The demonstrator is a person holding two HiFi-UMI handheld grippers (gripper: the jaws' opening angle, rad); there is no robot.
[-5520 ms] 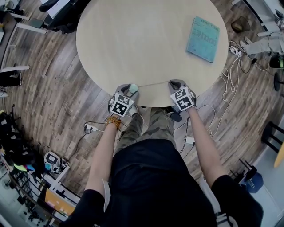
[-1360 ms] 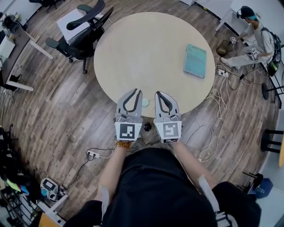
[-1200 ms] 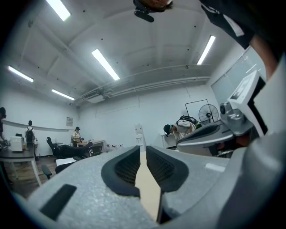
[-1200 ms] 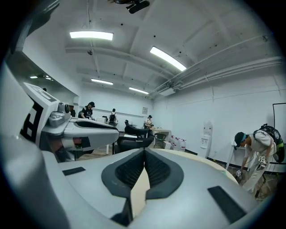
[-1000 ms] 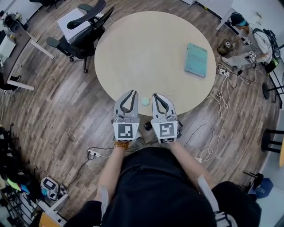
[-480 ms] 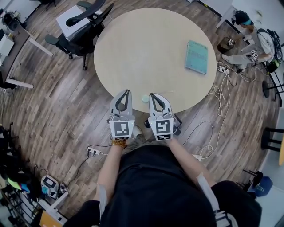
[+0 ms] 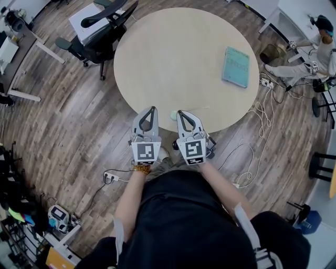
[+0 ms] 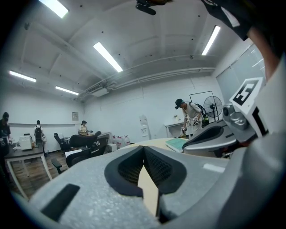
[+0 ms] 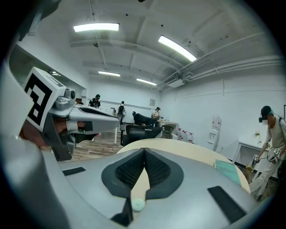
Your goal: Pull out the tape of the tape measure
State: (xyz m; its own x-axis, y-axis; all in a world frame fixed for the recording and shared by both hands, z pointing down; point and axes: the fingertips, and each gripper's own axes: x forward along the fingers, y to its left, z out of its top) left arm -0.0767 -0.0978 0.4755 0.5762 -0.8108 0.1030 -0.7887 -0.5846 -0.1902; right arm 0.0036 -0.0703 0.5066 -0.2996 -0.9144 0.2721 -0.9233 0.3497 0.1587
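Near table edge, lower centre of head view: tape measure (image 7: 172, 114), small, round, pale green, lying free between the two claw tips.
Tape: cannot tell whether any is drawn out.
Left gripper (image 7: 151, 109): closed tip to tip, nothing in it; just left of the tape measure.
Right gripper (image 7: 180, 112): closed at the tips, holding nothing. Its own view shows the tape measure through the gap behind the tips, not pinched.
Risk 1: the case sits near the rim of the table (image 7: 157, 63), so a nudge from a closed claw could likely push it off.
Risk 2: neither claw can take it until opened, and a small round case may squirt out of a hasty pinch.
Risk 3: if only the tape end is gripped, the light case will probably drag along instead of paying out.
Risk 4: a lost grip could let the tape snap back.
Count, tape measure: 1.
Count, grippers: 2.
Count, table: 1.
Count, book (image 7: 235, 66): 1, teal, right of table.
Count, chairs (image 7: 107, 16): 2, upper left.
Count, seated person (image 7: 321, 44): 1, upper right.
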